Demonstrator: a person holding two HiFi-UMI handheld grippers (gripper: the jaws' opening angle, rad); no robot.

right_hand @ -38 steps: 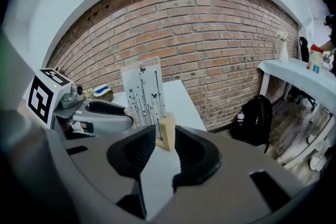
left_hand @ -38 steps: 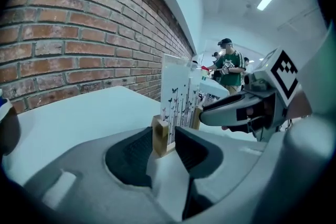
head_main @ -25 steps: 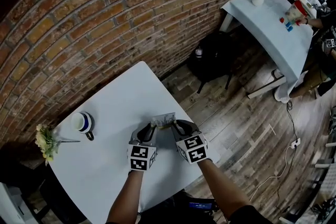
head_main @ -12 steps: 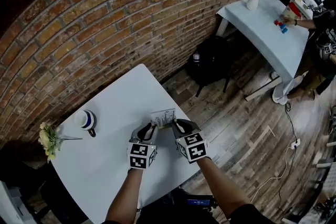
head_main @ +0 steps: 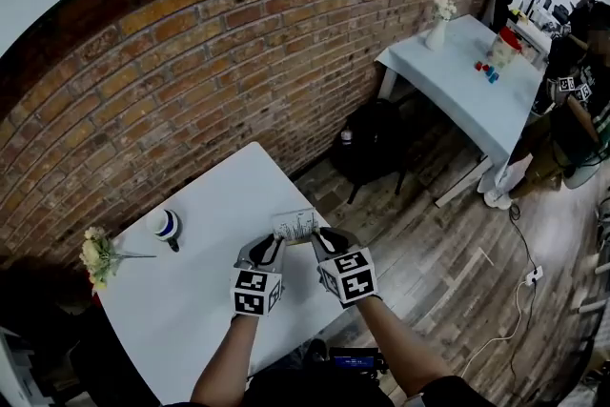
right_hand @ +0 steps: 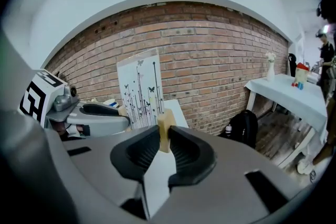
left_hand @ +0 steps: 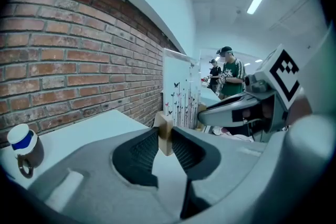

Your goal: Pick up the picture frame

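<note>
The left gripper (left_hand: pixel 165 140) is clamped on a pale wooden foot (left_hand: pixel 166 132) at 1 bottom corner of the picture frame (left_hand: pixel 181 93), its jaws having just been closing on it. The right gripper (right_hand: pixel 164 138) is clamped the same way on the other foot (right_hand: pixel 165 124), its jaws also having just been closing. Between the 2 grippers the frame stands upright, a white panel printed with thin stems and small butterflies. In the head view it sits over the right part of the white table (head_main: pixel 181 319), near the edge. On the table's far left stand a mug (head_main: pixel 166 225) with a blue band and a bunch of flowers (head_main: pixel 98 254). A brick wall (head_main: pixel 191 62) runs behind. A dark backpack (head_main: pixel 372 146) sits on the wooden floor, and beyond it a second table (head_main: pixel 457 86) carries a white vase (head_main: pixel 437 26).
</note>
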